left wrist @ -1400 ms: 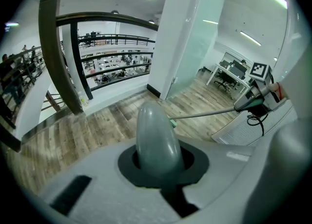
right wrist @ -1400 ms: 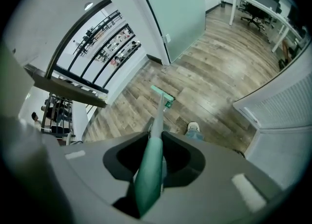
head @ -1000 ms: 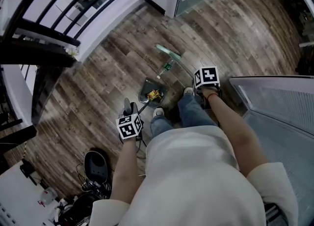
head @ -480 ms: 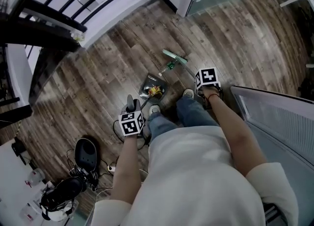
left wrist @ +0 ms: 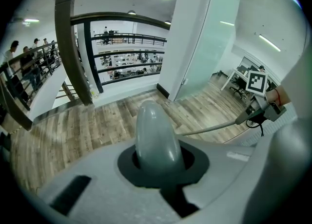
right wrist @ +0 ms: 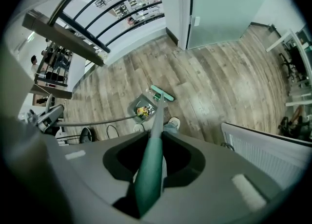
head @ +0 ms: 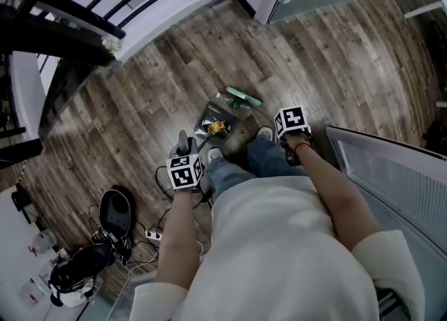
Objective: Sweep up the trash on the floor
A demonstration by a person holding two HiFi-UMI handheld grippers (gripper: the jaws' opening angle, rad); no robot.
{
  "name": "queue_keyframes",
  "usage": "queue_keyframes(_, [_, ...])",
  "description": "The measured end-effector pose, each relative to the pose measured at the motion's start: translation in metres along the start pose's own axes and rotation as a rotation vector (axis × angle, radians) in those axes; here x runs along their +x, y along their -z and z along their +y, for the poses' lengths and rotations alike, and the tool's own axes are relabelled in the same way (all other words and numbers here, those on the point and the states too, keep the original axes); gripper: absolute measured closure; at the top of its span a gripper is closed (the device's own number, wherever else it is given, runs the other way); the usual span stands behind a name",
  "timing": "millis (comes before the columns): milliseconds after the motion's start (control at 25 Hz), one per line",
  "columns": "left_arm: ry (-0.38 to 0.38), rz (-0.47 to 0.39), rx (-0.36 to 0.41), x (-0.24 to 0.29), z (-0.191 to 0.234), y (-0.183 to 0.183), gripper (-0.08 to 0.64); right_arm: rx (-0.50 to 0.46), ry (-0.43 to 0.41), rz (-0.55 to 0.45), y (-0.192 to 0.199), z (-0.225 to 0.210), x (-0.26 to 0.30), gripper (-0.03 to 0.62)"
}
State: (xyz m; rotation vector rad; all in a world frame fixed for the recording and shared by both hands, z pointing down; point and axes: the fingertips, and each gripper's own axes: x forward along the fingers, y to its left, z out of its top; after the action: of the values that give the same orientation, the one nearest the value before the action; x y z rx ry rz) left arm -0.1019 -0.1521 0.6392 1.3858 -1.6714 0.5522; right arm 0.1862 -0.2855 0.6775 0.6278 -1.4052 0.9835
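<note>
Near the dustpan (head: 213, 118), right gripper (head: 293, 127), arm (head: 328, 187) outstretched

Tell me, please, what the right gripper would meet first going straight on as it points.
Probably the head of its green broom, on the floor beside the dustpan; depth is uncertain.

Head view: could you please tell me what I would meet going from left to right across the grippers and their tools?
left gripper → dustpan → broom → right gripper
</note>
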Motion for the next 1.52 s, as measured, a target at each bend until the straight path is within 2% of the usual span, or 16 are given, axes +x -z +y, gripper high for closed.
queue_keyframes(320, [-0.007,-0.003,0.003,0.000,-0.002,-0.002,0.538,-0.055,-0.043,0.054,0.017,0.020,0.005,0.494])
queue_keyframes(520, [-0.009,-0.002,0.002,0.000,-0.002,-0.001,0.538,0.025,-0.099,0.071,0.026,0.033,0.008,0.494])
queue_keyframes(680, [-0.008,-0.005,0.002,-0.001,-0.001,0.000,0.538,0.020,-0.102,0.071,0.029,0.039,0.008,0.494])
queue_keyframes(800, [-0.007,-0.004,0.002,-0.001,-0.001,0.001,0.537,-0.011,-0.108,0.078,0.036,0.046,0.007,0.494])
queue_keyframes(1080, [-0.002,-0.005,0.003,-0.003,0.000,0.000,0.537,-0.162,-0.112,0.114,0.051,0.074,0.006,0.495])
queue_keyframes(1280, [-0.002,-0.009,0.003,-0.003,-0.001,0.002,0.537,-0.190,-0.145,0.131,0.061,0.084,0.004,0.495])
queue_keyframes(1520, [0.002,-0.007,0.005,-0.004,0.001,0.003,0.535,-0.213,-0.136,0.129,0.066,0.086,0.006,0.494])
